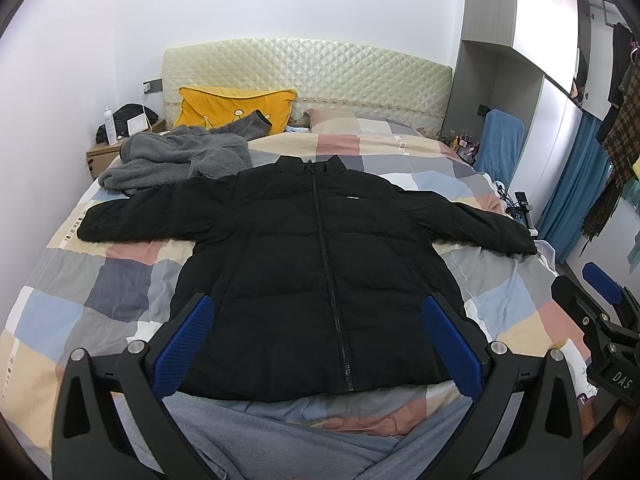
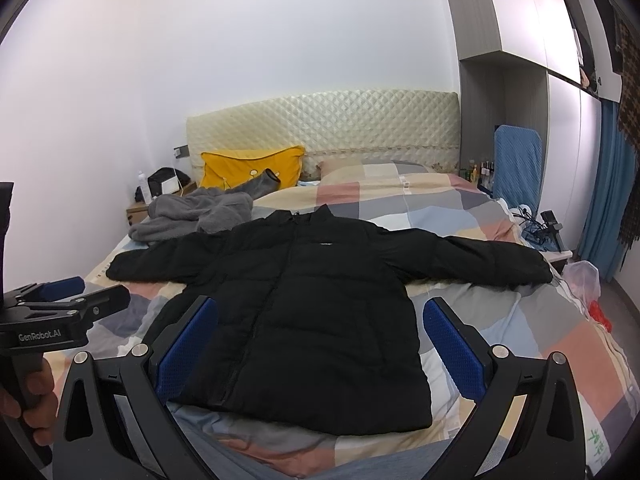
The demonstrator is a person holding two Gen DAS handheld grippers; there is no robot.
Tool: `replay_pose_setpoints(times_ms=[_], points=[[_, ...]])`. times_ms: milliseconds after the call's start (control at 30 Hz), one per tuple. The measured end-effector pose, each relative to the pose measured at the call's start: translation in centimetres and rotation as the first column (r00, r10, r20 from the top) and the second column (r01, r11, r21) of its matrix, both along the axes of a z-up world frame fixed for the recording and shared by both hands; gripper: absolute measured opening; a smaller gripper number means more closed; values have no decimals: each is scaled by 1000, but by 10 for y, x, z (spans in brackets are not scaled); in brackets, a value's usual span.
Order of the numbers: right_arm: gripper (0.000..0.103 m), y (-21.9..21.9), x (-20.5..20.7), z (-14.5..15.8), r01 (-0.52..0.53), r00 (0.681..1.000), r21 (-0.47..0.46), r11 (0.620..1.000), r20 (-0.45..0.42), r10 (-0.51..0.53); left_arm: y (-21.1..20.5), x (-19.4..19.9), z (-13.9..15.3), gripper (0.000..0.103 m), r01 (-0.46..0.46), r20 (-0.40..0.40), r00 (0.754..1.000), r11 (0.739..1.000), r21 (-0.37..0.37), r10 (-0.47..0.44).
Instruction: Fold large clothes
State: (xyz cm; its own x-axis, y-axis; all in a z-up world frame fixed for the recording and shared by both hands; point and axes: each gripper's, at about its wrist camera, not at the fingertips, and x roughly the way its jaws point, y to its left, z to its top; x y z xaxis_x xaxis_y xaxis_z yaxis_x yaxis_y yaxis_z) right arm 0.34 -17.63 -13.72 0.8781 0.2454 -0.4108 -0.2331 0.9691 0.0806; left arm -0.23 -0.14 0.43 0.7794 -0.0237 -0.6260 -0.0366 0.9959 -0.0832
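Black zipped puffer jacket (image 1: 316, 264) flat on patchwork quilt (image 1: 120, 292), just ahead of left gripper (image 1: 320, 344) and right gripper (image 2: 320, 344); both spread wide, empty.

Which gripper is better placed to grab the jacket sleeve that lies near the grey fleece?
Probably the left gripper: it hangs open over the black jacket, on the side of that sleeve by the grey fleece. The right gripper is farther over.

1. The left tool (image 1: 320, 344) is hovering with its blue pads spread wide, gripping nothing.
2. The right tool (image 2: 320, 344) is doing likewise, pads wide apart.
3. A hand (image 2: 30, 400) is gripping the left tool's handle.
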Motion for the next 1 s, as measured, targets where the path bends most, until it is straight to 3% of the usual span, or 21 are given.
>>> replay_pose_setpoints(times_ms=[1000], points=[[103, 1, 3, 0, -6, 1000, 12, 1000, -14, 7, -2, -2, 0, 103, -9, -7, 1000, 1000, -1, 9]])
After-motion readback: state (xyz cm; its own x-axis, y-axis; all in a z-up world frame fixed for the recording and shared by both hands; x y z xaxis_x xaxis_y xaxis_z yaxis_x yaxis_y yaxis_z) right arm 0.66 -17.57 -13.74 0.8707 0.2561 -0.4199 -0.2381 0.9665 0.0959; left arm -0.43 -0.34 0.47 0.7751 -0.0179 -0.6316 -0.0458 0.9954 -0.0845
